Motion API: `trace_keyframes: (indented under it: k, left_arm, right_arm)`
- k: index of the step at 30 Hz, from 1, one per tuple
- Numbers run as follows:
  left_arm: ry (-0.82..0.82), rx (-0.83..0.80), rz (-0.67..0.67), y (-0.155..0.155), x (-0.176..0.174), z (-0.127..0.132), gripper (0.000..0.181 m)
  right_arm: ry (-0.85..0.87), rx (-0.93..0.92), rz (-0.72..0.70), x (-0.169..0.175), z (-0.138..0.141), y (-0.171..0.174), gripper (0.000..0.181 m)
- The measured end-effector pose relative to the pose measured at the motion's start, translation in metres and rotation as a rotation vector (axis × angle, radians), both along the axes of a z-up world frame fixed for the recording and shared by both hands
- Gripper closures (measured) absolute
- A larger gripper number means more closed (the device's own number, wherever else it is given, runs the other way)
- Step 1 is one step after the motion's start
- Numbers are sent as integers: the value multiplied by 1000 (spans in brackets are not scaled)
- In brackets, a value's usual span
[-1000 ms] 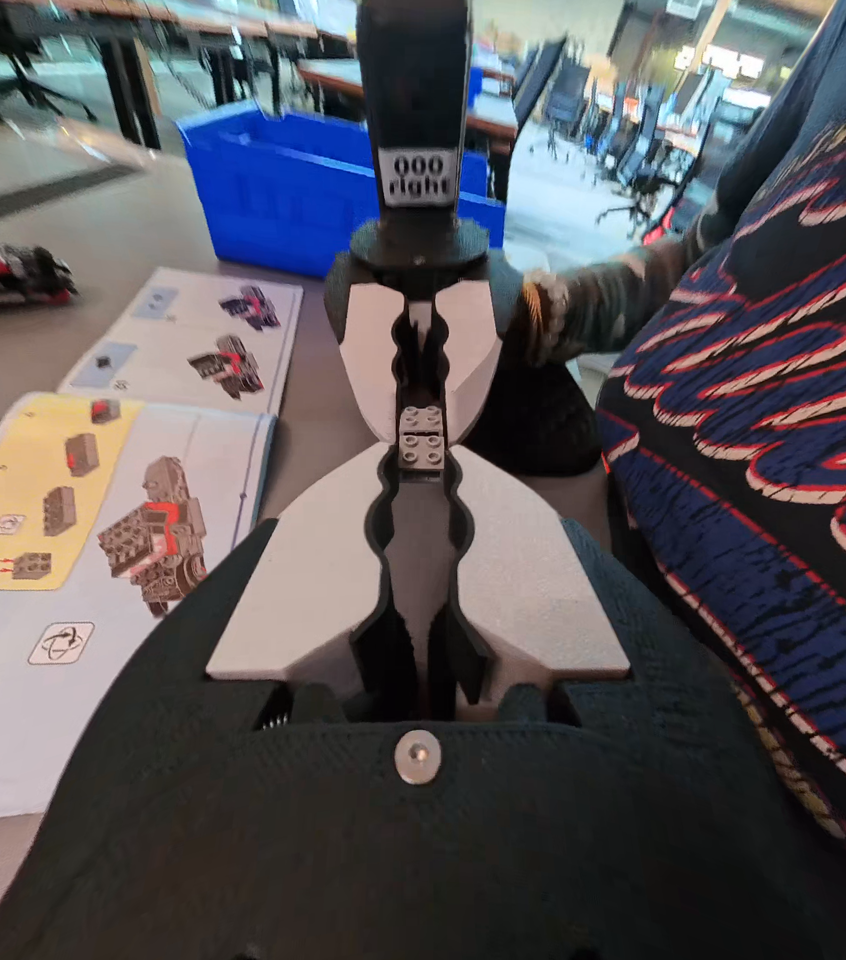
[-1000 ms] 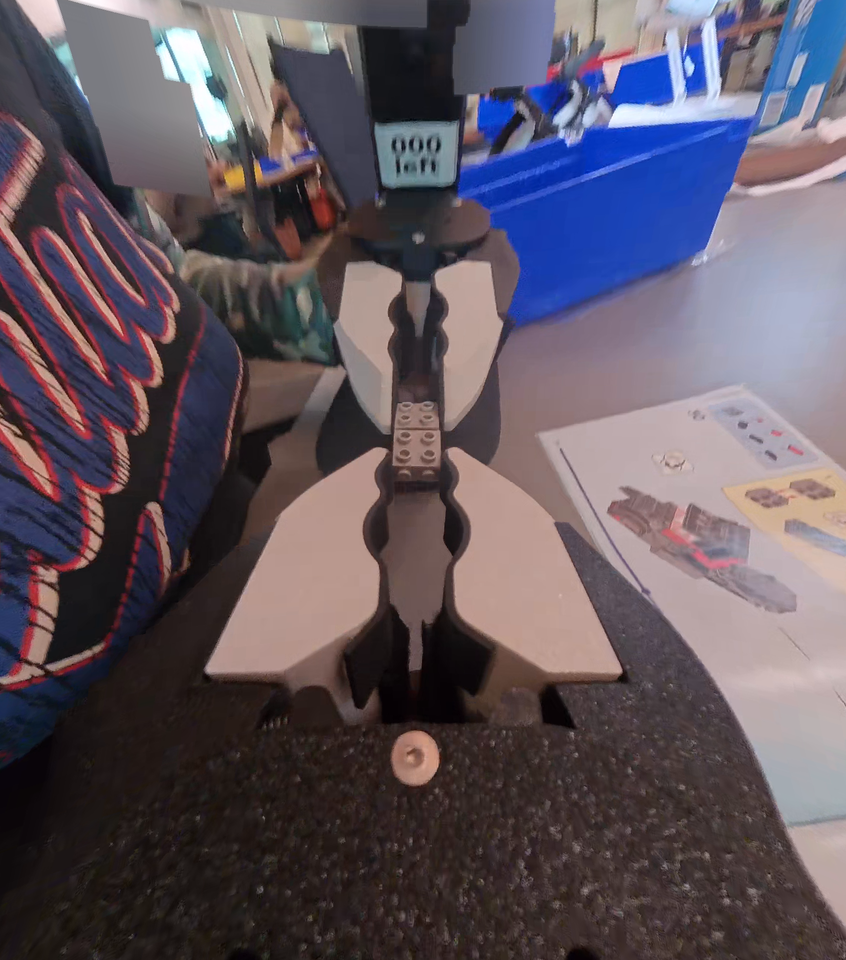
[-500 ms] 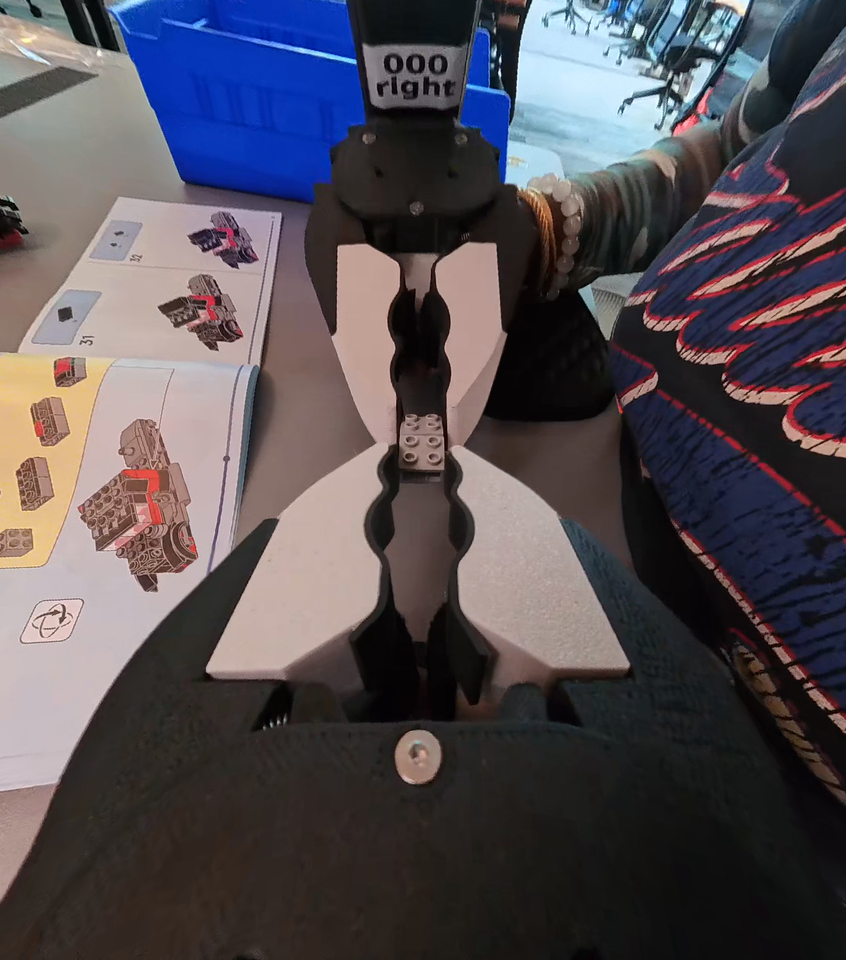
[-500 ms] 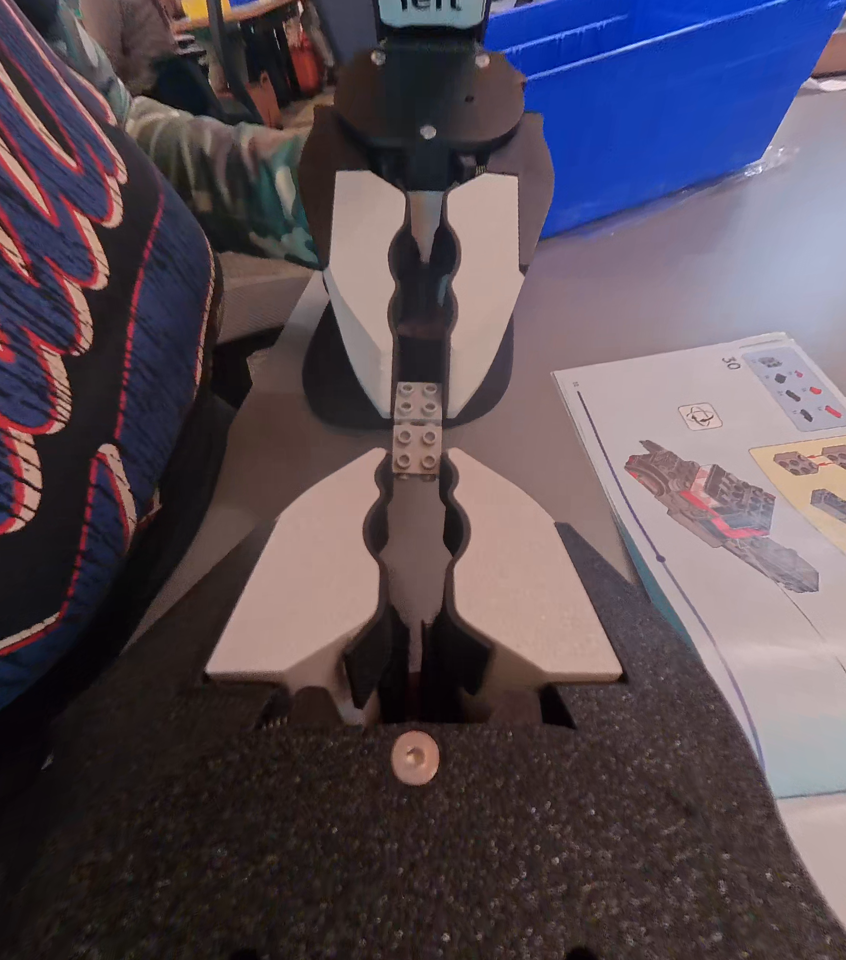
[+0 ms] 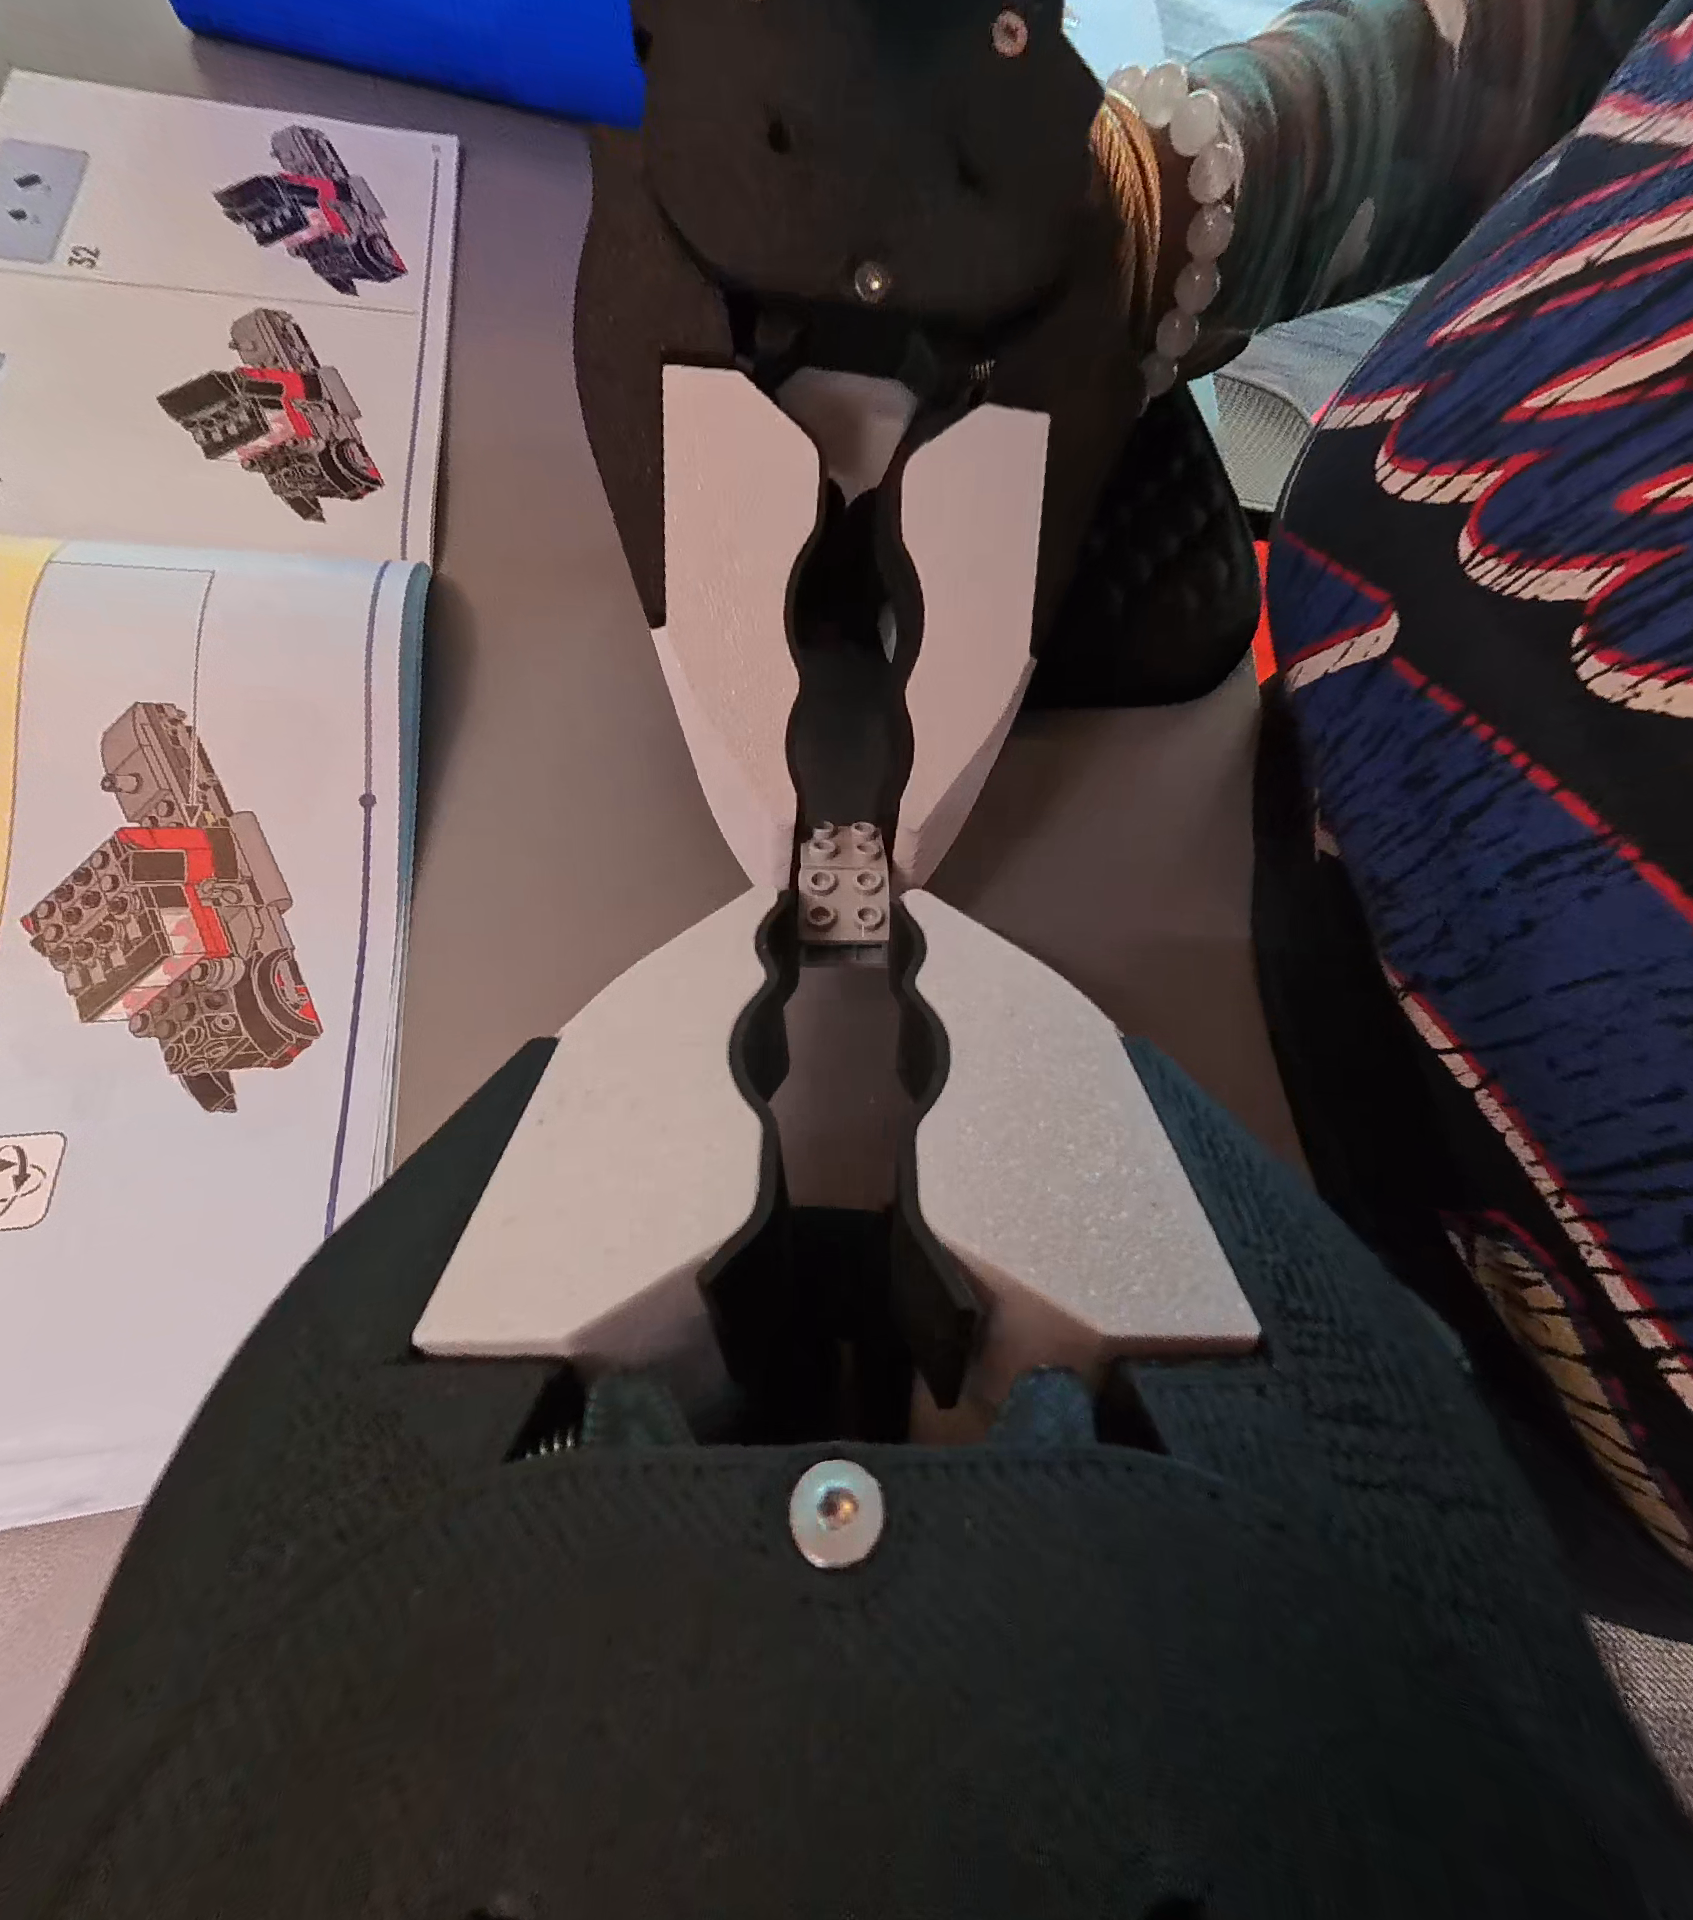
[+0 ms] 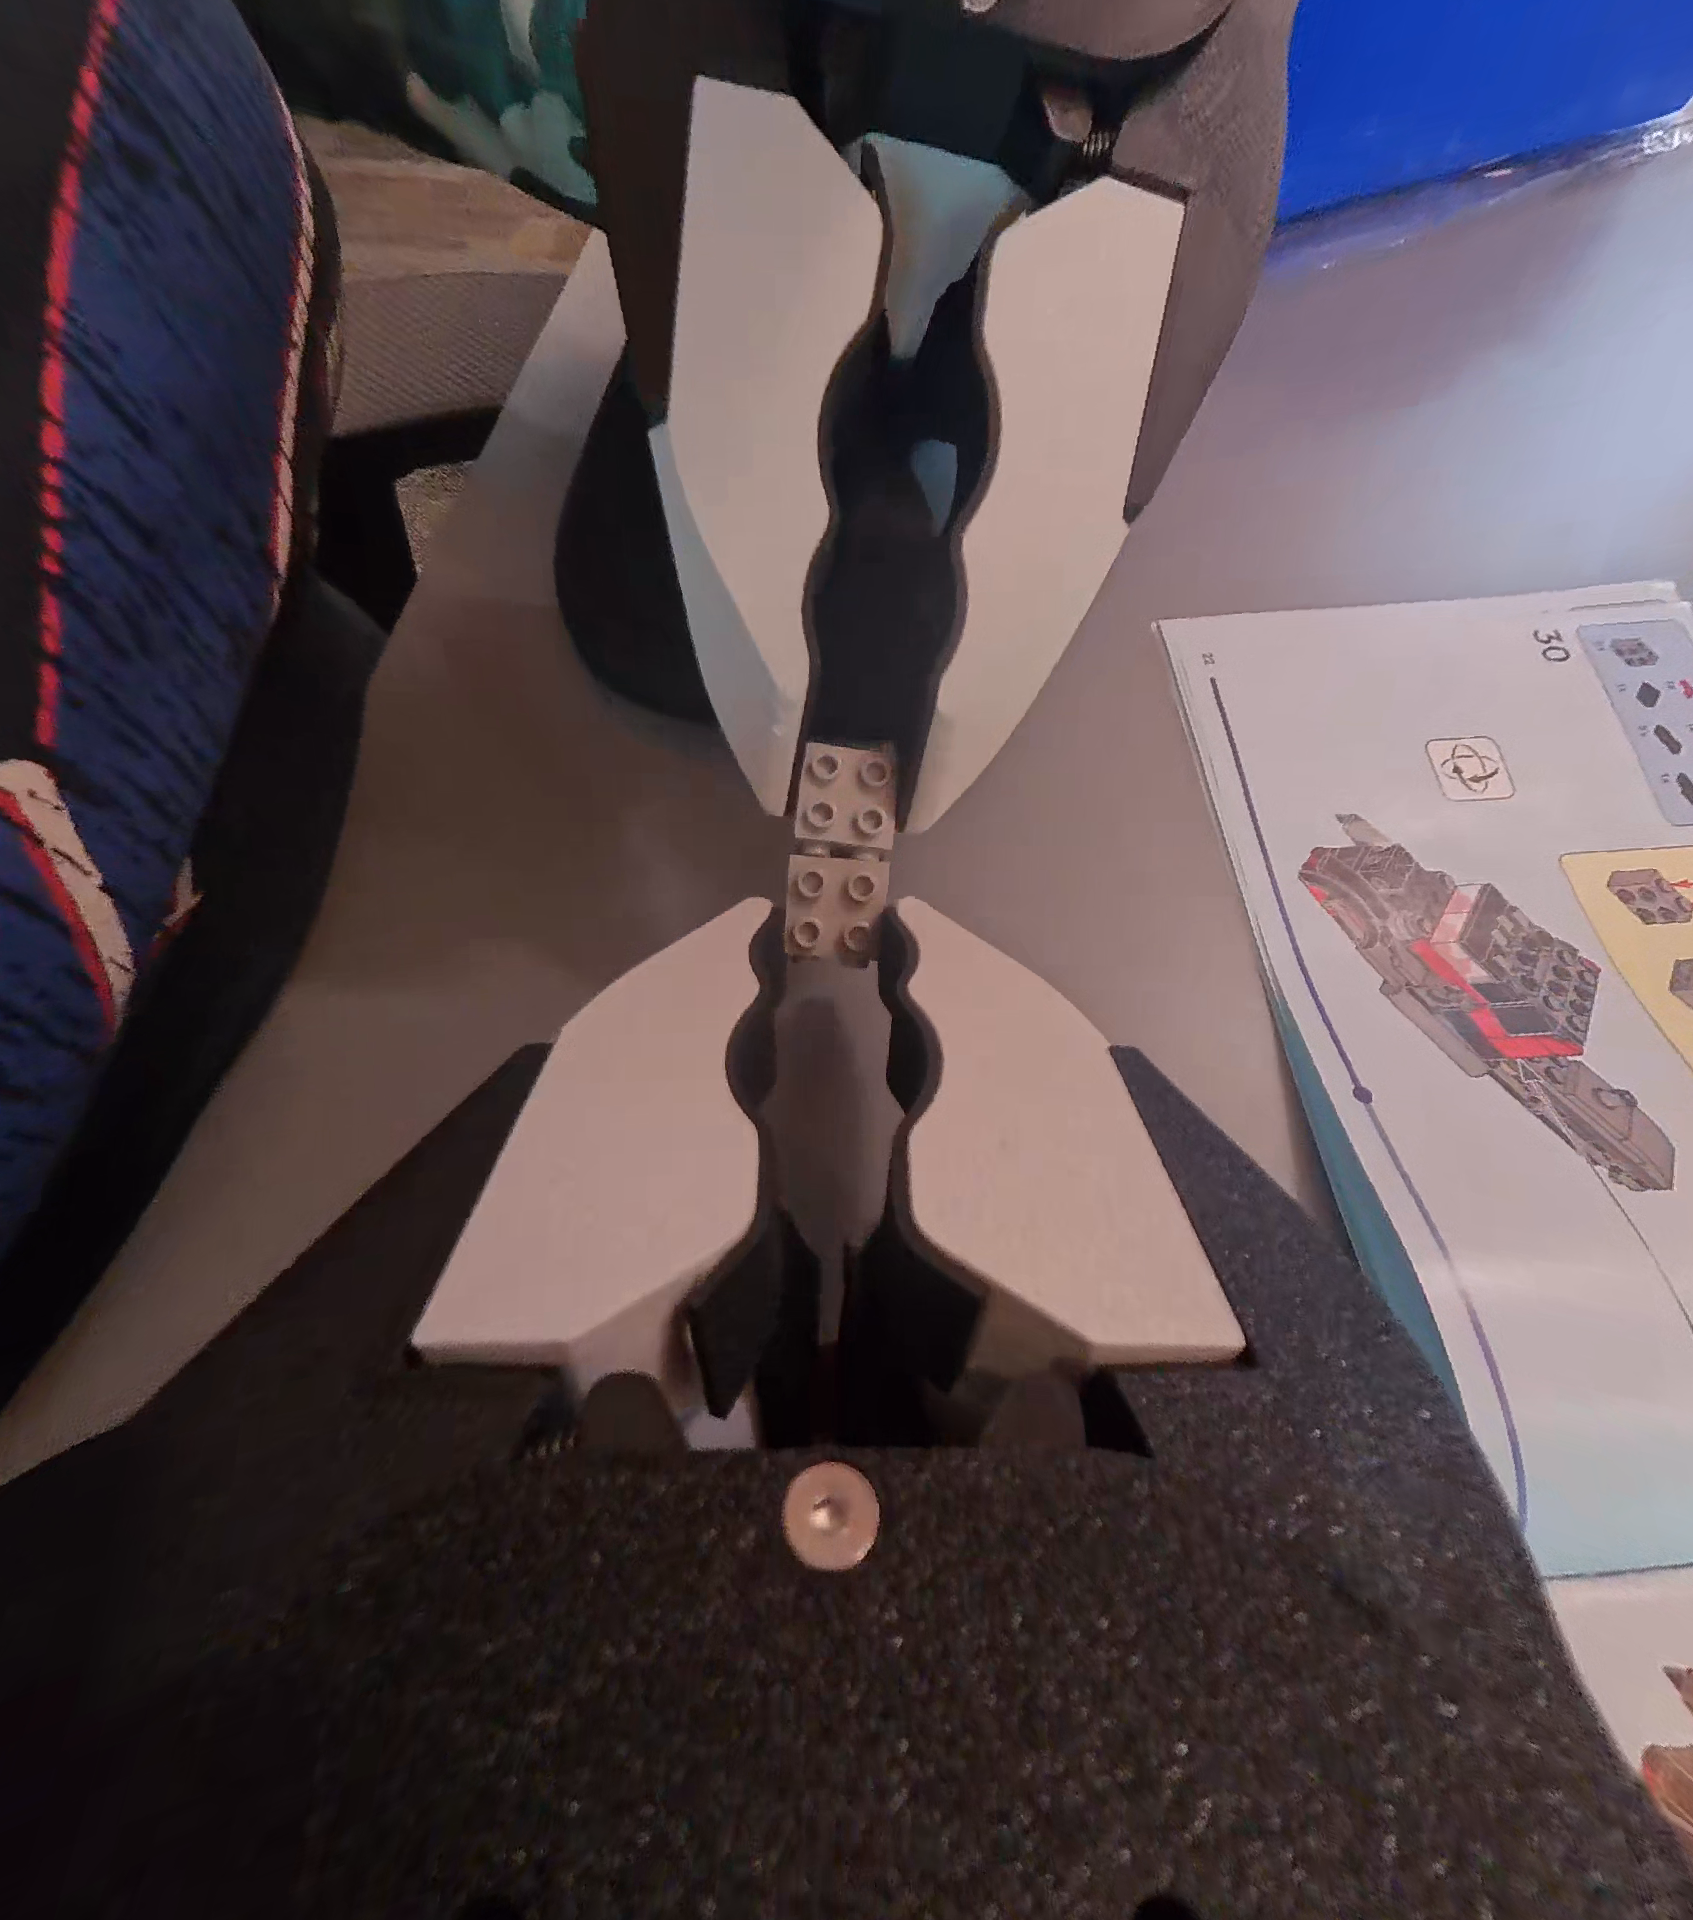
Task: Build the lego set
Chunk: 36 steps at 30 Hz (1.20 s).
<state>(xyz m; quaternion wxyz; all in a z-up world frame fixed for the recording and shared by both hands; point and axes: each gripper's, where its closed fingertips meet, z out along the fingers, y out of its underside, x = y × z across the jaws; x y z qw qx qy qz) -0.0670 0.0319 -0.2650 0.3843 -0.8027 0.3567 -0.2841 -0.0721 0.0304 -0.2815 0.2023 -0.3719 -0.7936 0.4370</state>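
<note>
Both grippers have tilted down toward the table since the earlier frame, tips meeting nose to nose. Left gripper (image 5: 844, 914) is clamped on a grey brick (image 5: 844, 900) at its fingertips; right gripper (image 6: 834, 925) pinches its own second grey brick (image 6: 831, 912), touching the first. An instruction booklet (image 5: 198, 935) lies left of the left gripper.

Even indoor light, right wrist view dimmer and softly blurred (perhaps motion), wide-angle stretching at edges
</note>
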Motion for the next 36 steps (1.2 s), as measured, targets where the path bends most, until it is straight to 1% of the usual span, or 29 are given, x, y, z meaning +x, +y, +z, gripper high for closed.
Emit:
trace_keyframes:
  k: [3, 8, 13, 17, 20, 24, 26, 28, 31, 34, 36]
  left_arm:
    - [25, -4, -5, -1, 0, -4, 165]
    - [102, -35, -42, -6, 3, -17, 165]
    - [71, 8, -21, -3, 1, -11, 164]
    - [8, 76, 40, 3, -3, 3, 164]
    - [56, 81, 32, 2, -3, -2, 164]
    - [80, 94, 7, 0, -1, -3, 164]
    - [140, 90, -32, -5, 2, -10, 165]
    - [182, 92, -48, -6, 3, -15, 164]
    - [132, 102, -14, -2, 0, -8, 165]
    - [111, 136, 14, 0, -1, -3, 164]
    - [73, 168, 38, 2, -2, 4, 165]
  right_arm:
    - [-7, 31, 4, 1, -4, 0, 164]
    - [-48, 115, 37, 4, -16, -4, 165]
    - [-28, 66, 18, 2, -9, -2, 164]
    - [12, -43, -31, -4, 5, 3, 164]
    - [1, 19, -18, -2, -1, 2, 165]
    - [-3, 15, 14, 1, -2, 0, 164]
    - [-26, 72, 55, 5, -10, -4, 164]
    - [-40, 89, 62, 6, -13, -4, 164]
    - [-30, 13, 29, 2, -4, -1, 165]
    - [-18, -5, 10, -1, -1, 0, 165]
    - [10, -50, -6, -3, 6, 1, 165]
